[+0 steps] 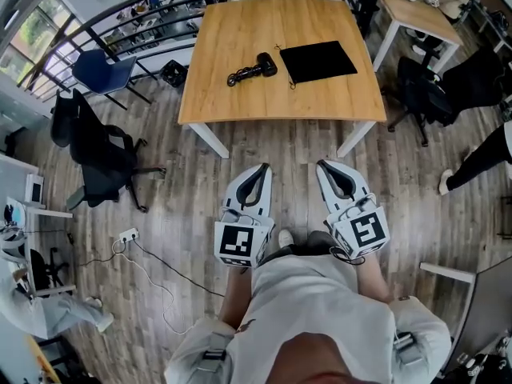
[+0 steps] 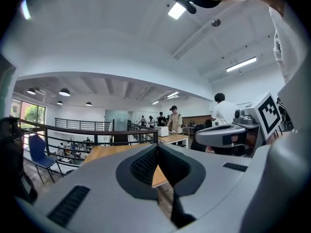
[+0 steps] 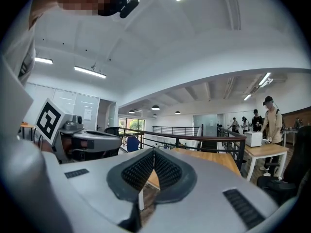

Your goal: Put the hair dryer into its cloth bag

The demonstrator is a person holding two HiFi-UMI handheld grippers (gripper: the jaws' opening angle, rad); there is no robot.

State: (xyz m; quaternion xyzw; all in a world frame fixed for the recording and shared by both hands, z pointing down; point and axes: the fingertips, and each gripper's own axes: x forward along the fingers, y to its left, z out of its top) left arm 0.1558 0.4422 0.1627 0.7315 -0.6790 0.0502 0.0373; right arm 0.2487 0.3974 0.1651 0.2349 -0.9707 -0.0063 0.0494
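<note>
Head view. The wooden counter [image 1: 240, 102] fills the upper centre of the frame. The black cloth bag [image 1: 318, 61] lies flat on it, right of centre. The black hair dryer [image 1: 252, 69] lies just left of the bag. Its long axis slants from lower left to upper right, with the bulkier end nearest the bag's left edge and the slimmer end toward the lower left; whether it touches the bag cannot be told. The dryer lies well apart from both sets of fingers, above them in the frame. The left gripper [image 1: 263, 167] and the right gripper [image 1: 323, 165] are side by side over the wood floor, both pointing toward the counter. In the gripper views each pair of fingers [image 2: 146, 166] [image 3: 138, 171] is closed tip to tip, holding nothing.
</note>
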